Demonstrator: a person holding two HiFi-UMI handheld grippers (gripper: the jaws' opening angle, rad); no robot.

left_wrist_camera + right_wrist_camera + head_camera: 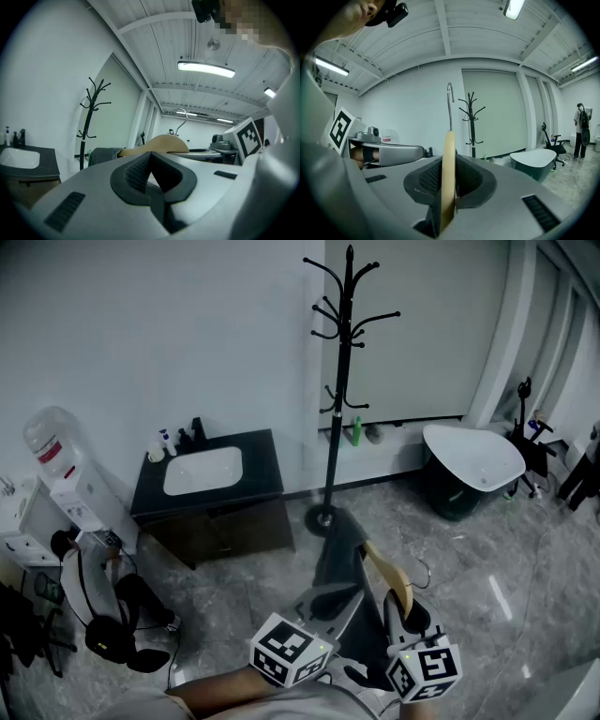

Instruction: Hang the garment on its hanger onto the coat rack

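Note:
A wooden hanger point(391, 578) carries a dark grey garment point(339, 549) low in the head view, a short way in front of the black coat rack point(347, 381). My right gripper point(405, 620) is shut on the hanger. In the right gripper view the wood point(448, 173) stands edge-on between the pads, and its metal hook point(449, 105) points up beside the coat rack point(472, 122). My left gripper point(325, 603) lies against the garment's near side. Its jaws point(151, 176) are shut with nothing seen between them. The hanger point(157, 144) and garment point(104, 154) show just beyond.
A dark cabinet with a white sink point(203, 472) stands left of the rack's base point(323, 517). A water dispenser point(58, 470) and dark bags point(112, 634) are at far left. A white tub point(473, 460) and an office chair point(530, 442) are to the right. A person point(582, 127) stands far right.

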